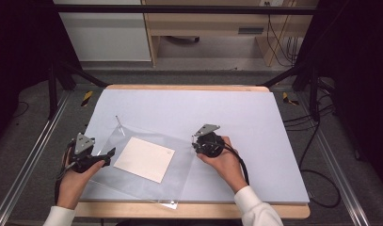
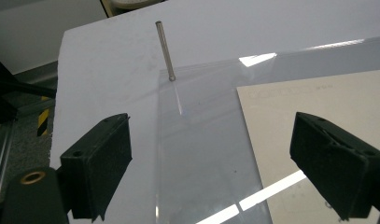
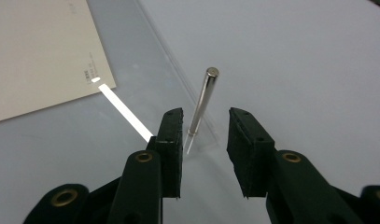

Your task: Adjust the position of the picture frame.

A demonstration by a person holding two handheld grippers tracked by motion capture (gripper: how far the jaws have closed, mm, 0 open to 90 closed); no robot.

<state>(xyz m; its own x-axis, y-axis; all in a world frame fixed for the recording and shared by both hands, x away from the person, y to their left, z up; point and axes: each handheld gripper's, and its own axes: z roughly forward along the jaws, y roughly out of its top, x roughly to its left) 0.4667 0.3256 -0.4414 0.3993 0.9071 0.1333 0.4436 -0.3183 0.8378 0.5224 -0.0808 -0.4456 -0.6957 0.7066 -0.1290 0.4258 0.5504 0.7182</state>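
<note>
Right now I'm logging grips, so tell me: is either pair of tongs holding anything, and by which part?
Nothing is held. The right tongs straddle a metal pin near its foot, pads not touching; the left tongs stand wide open above the clear plastic sleeve.

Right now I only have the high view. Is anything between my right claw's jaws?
Observer: Yes. The right gripper view shows an upright metal pin between the jaws of the right claw, nearer one pad, with no squeeze visible.
Operator: What is it standing on?
Observer: Its foot sits at the edge of the clear sheet.
Operator: And the left claw?
Observer: The left claw is wide open above the sheet's edge, holding nothing, and a second pin stands upright at the corner ahead.
</note>
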